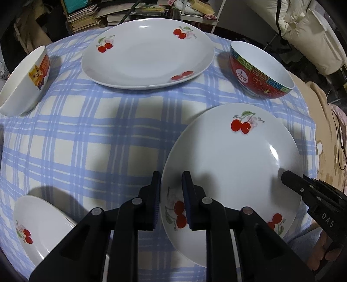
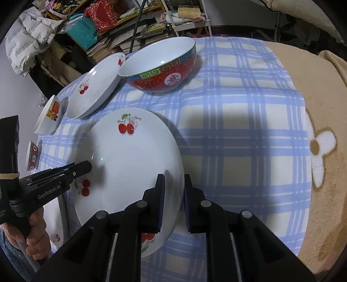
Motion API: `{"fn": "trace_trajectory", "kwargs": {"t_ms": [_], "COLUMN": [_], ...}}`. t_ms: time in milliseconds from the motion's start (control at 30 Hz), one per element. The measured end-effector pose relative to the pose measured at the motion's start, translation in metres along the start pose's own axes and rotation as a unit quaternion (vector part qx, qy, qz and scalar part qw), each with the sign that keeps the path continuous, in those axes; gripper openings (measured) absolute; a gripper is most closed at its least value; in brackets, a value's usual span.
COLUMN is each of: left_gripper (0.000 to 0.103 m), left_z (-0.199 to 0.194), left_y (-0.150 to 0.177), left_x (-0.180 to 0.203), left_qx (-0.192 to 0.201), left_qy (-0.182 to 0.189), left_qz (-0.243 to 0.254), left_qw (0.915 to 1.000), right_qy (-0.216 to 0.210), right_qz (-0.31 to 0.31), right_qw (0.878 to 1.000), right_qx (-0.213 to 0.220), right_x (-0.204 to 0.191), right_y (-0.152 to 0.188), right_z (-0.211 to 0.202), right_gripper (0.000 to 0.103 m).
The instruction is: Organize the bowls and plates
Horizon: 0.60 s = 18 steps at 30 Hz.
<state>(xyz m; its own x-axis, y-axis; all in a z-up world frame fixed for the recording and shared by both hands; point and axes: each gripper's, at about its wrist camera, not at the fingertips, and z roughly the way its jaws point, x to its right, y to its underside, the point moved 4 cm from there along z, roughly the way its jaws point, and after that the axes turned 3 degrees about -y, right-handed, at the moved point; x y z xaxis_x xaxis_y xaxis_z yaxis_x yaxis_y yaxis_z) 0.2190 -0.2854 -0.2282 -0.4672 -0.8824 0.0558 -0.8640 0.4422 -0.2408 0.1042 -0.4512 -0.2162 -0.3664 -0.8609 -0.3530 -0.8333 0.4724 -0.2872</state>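
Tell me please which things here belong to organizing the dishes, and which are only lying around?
Job: near cherry plate, gripped at both rims; far cherry plate; third cherry plate; red bowl; cartoon bowl; small patterned bowl.

Lying about: books, white jacket, tan blanket.

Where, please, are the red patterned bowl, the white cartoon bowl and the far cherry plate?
Red patterned bowl (image 1: 258, 80): left wrist view, on its red outer wall.
White cartoon bowl (image 1: 26, 86): left wrist view, on its white side.
Far cherry plate (image 1: 147, 54): left wrist view, on its bare centre.
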Motion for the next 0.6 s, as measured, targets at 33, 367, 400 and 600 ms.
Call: {"fn": "trace_trajectory", "kwargs": {"t_ms": [33, 367, 400, 600], "left_gripper": [0.020, 0.020, 0.020, 0.020], "left_z": [0.001, -0.010, -0.012, -0.034], "left_y": [-0.001, -0.002, -0.002, 0.003], "left_x": [0.001, 0.017, 0.017, 0.008], "left_qx": [0.000, -0.014, -0.015, -0.002], "left_qy": [-0.002, 0.001, 0.005, -0.010], "left_qz": [0.003, 0.028, 0.029, 0.039], "left_qw": [1.0000, 0.9995, 0.9994, 0.9992], "right_qy": [0.004, 0.003, 0.003, -0.006], "right_qz": [0.000, 0.011, 0.011, -0.002], "right_qw": [1.000, 1.000, 1.000, 1.000], "right_qx": [0.000, 0.008, 0.009, 0.016], "right_x": [0.000, 0.001, 0.003, -0.012], "right_y": [0.000, -0.001, -0.001, 0.000], "right_z": [0.000, 0.000, -0.002, -0.011], "right_gripper": [0.015, 0.015, 0.015, 0.016]}}
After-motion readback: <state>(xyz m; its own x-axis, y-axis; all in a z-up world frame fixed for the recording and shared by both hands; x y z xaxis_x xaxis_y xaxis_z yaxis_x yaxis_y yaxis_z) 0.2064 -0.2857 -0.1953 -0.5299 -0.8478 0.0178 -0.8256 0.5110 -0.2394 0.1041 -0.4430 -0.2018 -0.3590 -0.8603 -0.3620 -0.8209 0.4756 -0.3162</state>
